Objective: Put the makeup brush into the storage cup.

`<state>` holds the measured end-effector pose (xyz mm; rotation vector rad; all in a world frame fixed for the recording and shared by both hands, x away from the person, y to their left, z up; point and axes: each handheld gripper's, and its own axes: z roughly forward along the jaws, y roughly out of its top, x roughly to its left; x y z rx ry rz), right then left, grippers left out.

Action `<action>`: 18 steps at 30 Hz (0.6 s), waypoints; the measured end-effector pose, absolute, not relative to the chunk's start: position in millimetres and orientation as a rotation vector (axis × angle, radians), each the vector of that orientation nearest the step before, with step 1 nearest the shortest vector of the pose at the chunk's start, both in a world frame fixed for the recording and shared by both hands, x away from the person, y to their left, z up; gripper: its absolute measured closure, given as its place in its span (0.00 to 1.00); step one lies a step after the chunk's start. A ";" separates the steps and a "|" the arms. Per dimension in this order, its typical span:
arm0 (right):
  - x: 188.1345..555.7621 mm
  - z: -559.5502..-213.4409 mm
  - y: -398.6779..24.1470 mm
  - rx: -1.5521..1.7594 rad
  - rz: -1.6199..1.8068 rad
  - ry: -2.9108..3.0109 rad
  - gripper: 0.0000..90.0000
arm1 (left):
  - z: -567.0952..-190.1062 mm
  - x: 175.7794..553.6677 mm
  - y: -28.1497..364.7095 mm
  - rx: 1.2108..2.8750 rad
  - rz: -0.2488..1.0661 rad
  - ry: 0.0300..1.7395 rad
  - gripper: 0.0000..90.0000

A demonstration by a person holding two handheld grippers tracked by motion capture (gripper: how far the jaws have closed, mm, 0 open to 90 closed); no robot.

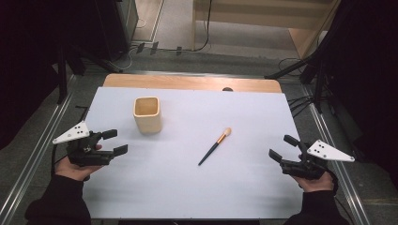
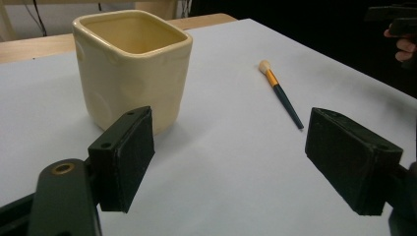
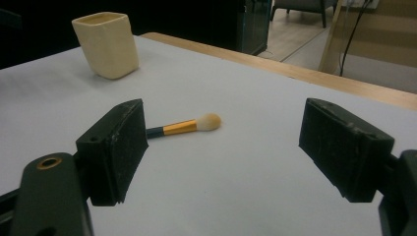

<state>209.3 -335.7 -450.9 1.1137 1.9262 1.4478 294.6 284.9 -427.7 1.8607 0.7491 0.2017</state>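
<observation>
On the white sheet that covers the table (image 1: 155,187), a little right of centre, lies a small makeup brush (image 1: 215,146): a dark, slender handle, a short gold ferrule and a pale, rounded tuft of bristles. It rests flat, its tuft pointing toward one o'clock and the thin end of its handle toward seven. From the right gripper view the tuft looks soft and cream-coloured, the gold band bright against the sheet, and part of the handle is hidden behind one black jaw. At about ten o'clock from the brush, well apart from it, stands a cream ceramic cup (image 1: 147,114) with squared sides and rounded corners, upright, glossy, with faint round dimples in its wall. I can see down its mouth from the high view and partly from the left gripper view; what shows of the inside is bare glaze, though the very bottom I cannot make out. At nine o'clock on the table the left gripper (image 1: 114,142) sits in the person's hand, its jaws spread wide with nothing between them, the cup just ahead of it. At three o'clock the right gripper (image 1: 283,146) is held the same way, jaws wide apart and holding nothing, aimed across the sheet toward the brush, clear of it.
</observation>
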 end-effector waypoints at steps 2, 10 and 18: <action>209.4 -450.9 -335.5 1.109 1.449 1.927 0.22 | -427.7 294.6 284.7 1.861 0.204 0.747 0.22; 208.9 -450.3 -336.4 1.109 1.458 1.920 0.22 | -428.6 294.4 282.8 1.882 0.220 0.747 0.22; 208.6 -450.2 -336.3 1.109 1.457 1.920 0.22 | -428.8 294.6 283.3 1.879 0.222 0.748 0.22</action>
